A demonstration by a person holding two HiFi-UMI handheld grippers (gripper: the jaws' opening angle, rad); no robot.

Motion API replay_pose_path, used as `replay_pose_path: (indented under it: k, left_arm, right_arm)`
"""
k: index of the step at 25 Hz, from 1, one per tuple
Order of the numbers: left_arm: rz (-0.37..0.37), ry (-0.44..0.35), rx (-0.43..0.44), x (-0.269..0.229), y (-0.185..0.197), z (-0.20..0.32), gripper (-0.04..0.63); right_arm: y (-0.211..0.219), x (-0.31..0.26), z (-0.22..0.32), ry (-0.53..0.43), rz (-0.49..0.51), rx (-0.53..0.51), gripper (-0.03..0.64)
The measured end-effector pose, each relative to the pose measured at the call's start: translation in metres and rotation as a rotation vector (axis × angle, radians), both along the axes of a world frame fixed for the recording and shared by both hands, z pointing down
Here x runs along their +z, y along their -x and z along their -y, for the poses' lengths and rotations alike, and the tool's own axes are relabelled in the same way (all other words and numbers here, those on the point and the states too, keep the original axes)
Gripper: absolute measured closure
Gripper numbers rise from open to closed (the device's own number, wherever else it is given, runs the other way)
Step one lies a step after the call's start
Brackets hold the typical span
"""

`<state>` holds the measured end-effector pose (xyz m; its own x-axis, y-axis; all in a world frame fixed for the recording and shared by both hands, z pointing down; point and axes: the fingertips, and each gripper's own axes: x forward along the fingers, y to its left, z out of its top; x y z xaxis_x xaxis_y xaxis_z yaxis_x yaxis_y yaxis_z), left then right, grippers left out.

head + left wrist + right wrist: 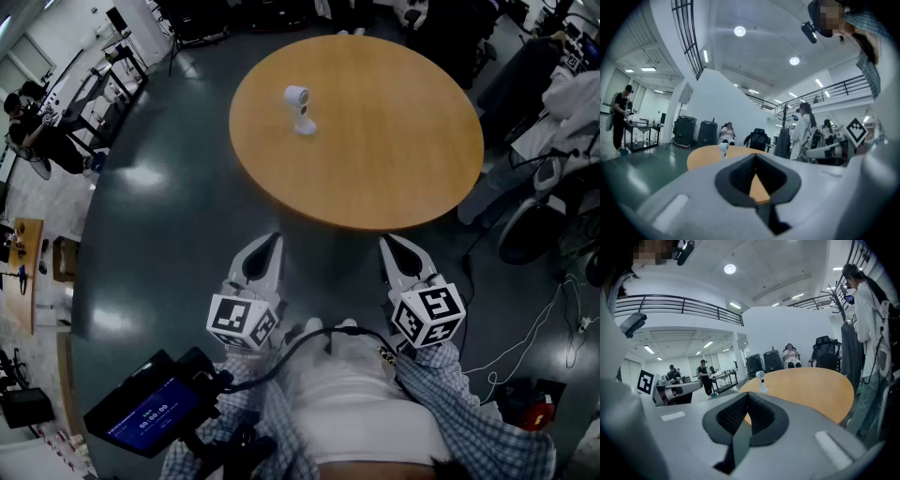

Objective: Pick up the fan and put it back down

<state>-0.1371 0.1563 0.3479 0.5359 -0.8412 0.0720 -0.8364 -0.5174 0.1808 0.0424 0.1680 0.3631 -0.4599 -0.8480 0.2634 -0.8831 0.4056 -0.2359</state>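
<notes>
The fan (299, 108) stands upright on the round wooden table (394, 141), well ahead of both grippers and roughly in line with the left one. In the head view the left gripper (275, 236) and the right gripper (386, 240) are side by side over the floor, short of the table's near edge. Each has its jaws drawn together to a point with nothing in them.

In the left gripper view the fan (723, 148) shows small, far beyond the clenched tips (756, 154) and a little to their left.

In the right gripper view the fan (761, 380) sits well beyond that gripper's closed, empty tips (746, 393), slightly to their right.

Judging from this, nothing of the task is done yet: the approach, opening, grasp, lift and setting down all remain.
</notes>
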Motion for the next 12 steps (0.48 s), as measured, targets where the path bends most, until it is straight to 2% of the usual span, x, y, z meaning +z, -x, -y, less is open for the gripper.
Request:
replay_pose_path:
  k: [12]
  left_arm:
    - [0.005,0.005,0.003,0.0008,-0.0014,0.0001,0.595]
  right_arm:
    - [-0.0033,0.0010,-0.0005,0.006,0.001,0.007,0.614]
